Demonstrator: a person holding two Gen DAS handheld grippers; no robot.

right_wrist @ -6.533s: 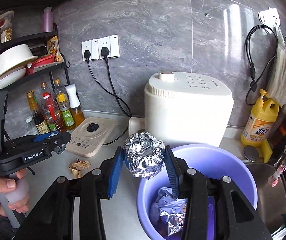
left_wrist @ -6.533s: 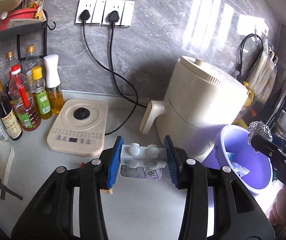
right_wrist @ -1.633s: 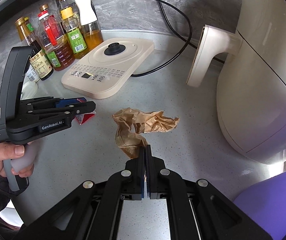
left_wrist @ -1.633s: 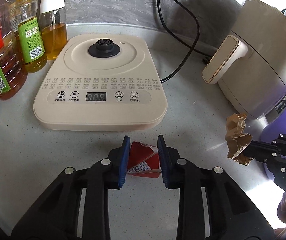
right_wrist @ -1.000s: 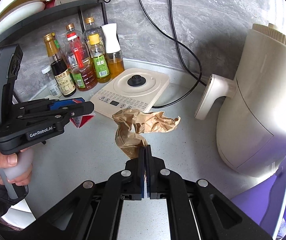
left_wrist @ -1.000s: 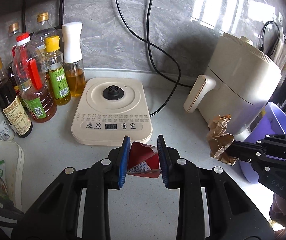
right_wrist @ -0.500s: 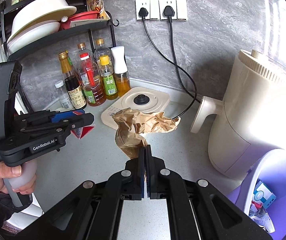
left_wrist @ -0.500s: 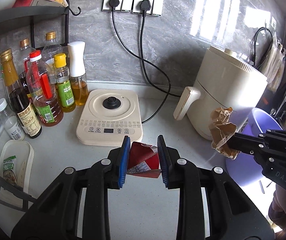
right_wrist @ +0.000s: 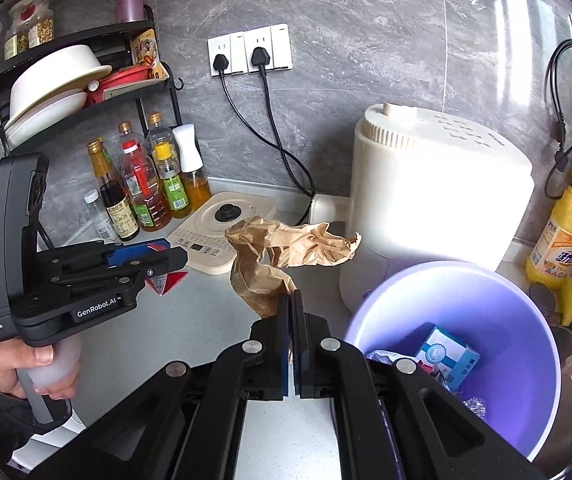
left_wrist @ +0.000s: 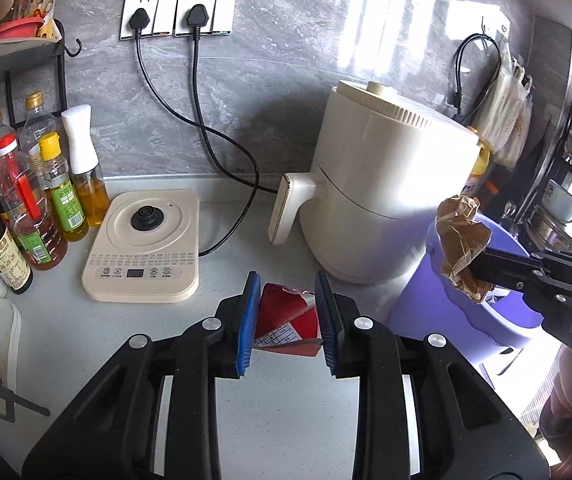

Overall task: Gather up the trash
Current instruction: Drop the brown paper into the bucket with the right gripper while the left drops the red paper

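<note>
While my left gripper pinches a red carton scrap between its blue pads above the counter, my right gripper, pressed nearly together, clamps crumpled brown paper just beside the purple bin.

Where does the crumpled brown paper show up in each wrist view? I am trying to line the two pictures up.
Left wrist view: the crumpled brown paper is at the right edge, pinched by the right gripper, in front of the purple bin.
Right wrist view: the paper sits at centre, rising from the shut jaws, left of the bin.
Shared landmark: the white air fryer.
</note>
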